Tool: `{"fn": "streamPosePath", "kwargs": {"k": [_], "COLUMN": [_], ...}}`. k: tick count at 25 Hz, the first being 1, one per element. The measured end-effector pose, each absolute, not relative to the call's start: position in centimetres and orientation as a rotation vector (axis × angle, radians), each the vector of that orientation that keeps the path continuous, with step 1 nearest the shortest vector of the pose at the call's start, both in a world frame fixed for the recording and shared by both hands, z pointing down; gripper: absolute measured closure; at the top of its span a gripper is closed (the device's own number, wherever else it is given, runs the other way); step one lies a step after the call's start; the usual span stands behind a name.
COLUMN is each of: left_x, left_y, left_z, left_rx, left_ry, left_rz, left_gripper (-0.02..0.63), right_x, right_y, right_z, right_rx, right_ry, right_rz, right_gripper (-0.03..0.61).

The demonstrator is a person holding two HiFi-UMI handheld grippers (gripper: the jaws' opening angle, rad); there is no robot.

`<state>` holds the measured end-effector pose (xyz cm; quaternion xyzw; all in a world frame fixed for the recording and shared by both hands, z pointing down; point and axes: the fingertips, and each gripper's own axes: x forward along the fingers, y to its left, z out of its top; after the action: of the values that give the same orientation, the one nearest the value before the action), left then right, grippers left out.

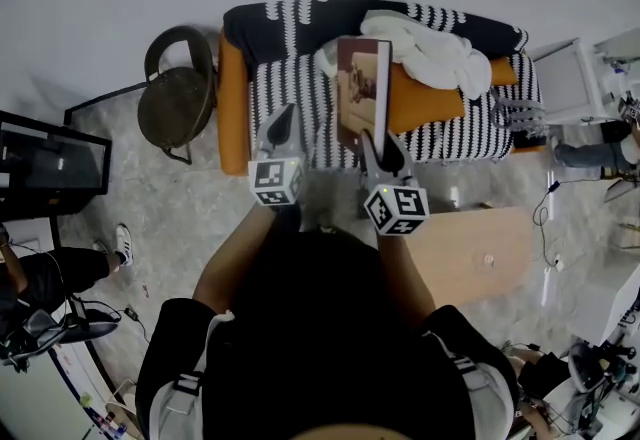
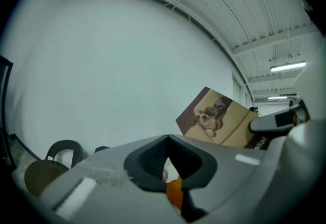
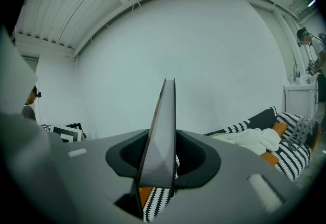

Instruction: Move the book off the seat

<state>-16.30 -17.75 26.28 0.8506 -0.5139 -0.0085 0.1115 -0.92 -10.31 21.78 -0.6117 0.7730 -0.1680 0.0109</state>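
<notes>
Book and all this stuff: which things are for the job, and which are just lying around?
For the job: book, right gripper holding it, sofa.
Just lying about: white blanket, chair, wooden table, empty left gripper.

You are holding the book (image 3: 162, 131) edge-on in your right gripper (image 3: 161, 167), with the fingers (image 3: 196, 159) pressing on it from both sides, so it is standing upright and thin against the white wall (image 3: 204, 55). Beneath the book, orange and black-and-white striped fabric is showing through the gap. Off to your right, the sofa (image 3: 294, 149) is lying under its striped cover, a white blanket (image 3: 249, 141) is bunching up on the seat, and an orange cushion (image 3: 278, 129) is peeking out just behind it.
</notes>
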Motion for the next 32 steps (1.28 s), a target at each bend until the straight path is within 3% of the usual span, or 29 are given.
{"fn": "streamPosePath", "kwargs": {"k": [32], "left_x": [9.1], "left_y": [-8.8], "left_z": [24.4], "left_rx": [2.777], "left_ry": [-0.808], "left_rz": [0.047], "left_gripper": [0.609], "right_x": [17.9], "right_y": [5.4], "right_z": [20.9], "right_rx": [-2.386], "right_ry": [1.783], "right_rz": [-0.522], "right_gripper": [0.422]}}
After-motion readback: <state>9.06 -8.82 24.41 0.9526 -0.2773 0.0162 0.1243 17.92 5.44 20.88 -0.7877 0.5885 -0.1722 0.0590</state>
